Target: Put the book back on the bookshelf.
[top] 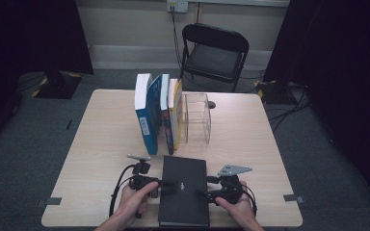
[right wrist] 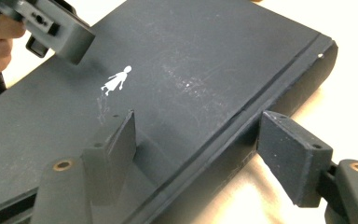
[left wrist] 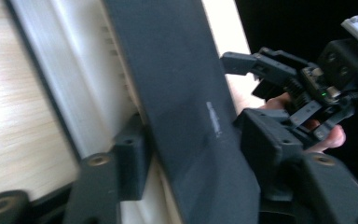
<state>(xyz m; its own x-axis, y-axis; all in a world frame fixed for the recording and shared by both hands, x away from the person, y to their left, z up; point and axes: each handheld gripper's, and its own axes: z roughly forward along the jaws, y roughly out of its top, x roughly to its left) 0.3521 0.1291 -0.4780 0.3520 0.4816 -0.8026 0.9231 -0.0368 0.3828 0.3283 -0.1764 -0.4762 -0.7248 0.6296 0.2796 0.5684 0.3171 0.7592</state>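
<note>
High view: near the table's (top: 101,120) front edge a black book (top: 183,190) lies flat between both hands. Left gripper (top: 167,186) straddles the book's left edge, one jaw above the cover and one below, pads close against it. Right gripper (top: 203,194) straddles the spine edge with its jaws apart, a gap beside the outer pad. Farther back stand upright books (top: 156,113) beside a clear holder (top: 196,118). Beyond the table is a chair (top: 214,53).
</note>
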